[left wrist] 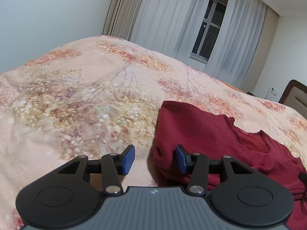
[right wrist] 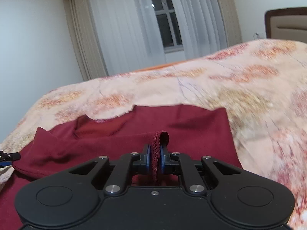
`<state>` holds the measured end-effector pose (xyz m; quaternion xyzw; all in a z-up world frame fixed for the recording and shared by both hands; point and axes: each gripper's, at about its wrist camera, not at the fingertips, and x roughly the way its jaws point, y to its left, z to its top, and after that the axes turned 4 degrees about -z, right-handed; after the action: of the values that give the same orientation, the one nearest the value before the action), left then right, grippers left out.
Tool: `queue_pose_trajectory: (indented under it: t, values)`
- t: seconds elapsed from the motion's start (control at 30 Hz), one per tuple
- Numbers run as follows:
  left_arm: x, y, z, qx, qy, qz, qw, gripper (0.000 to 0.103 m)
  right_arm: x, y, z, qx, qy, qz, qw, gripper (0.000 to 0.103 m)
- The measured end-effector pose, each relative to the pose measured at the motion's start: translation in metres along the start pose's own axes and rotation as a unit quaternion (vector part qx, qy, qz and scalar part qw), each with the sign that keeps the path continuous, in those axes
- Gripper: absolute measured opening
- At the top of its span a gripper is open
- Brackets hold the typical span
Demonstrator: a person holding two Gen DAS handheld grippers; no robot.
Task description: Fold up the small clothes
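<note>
Bed [left wrist: 76,99]: a floral blanket is covering it and is giving a soft, uneven base — a tug on the cloth is likely to be dragging it across the pile rather than lifting it cleanly.

Shirt [left wrist: 201,132]: the red garment is lying on the near right part of the bed in the left view, neckline away from the cameras, with creases already running across it in the right view [right wrist: 172,120]. If only one corner is rising, the body is likely to be twisting, and the fold is coming out skewed.

Right gripper [right wrist: 155,156]: its fingers are pressing together on a bunched piece of the shirt's near hem, which is sticking up between the blue pads. The bunch looks thick and rolled — it could be holding two layers, or slipping out if pulled hard.

Left gripper [left wrist: 155,160]: its fingers are standing apart, about half way, one pad [left wrist: 129,159] over bare blanket and the other [left wrist: 181,159] over the shirt's left edge. Nothing is clamped between them. The edge is sitting near the right pad, not centred, so a closing pinch may be missing the hem or catching the blanket with it.

Main risk: the two hands are not matched at this point, one gripping and one not, so any lift begun now is likely to be stretching the hem crooked.

Lesser risk: the frayed neckline could be snagging as the cloth is turning over.
</note>
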<state>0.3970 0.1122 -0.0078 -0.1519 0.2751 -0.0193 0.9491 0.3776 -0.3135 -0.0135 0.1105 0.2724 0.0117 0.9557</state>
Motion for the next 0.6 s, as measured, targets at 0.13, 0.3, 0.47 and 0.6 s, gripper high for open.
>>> queue_pose_trajectory:
  t: [0.13,0.3,0.47,0.6]
  values:
    - [-0.002,-0.001,0.0,-0.001,-0.006,0.004,1.0,0.056,0.008,-0.007,-0.01,0.009,0.026,0.003,1.0,0.022]
    - [-0.007,-0.008,0.008,0.01,-0.033,0.022,0.9992,0.08,0.0,-0.007,-0.015,0.009,-0.003,0.006,1.0,0.071]
    - [0.006,-0.027,0.017,0.03,-0.042,0.028,0.9983,0.086,-0.004,0.004,-0.019,-0.024,-0.026,-0.014,0.999,0.095]
    - [0.027,-0.036,0.015,0.04,-0.028,0.063,0.9968,0.086,-0.005,0.01,-0.024,-0.046,-0.038,-0.036,0.998,0.102]
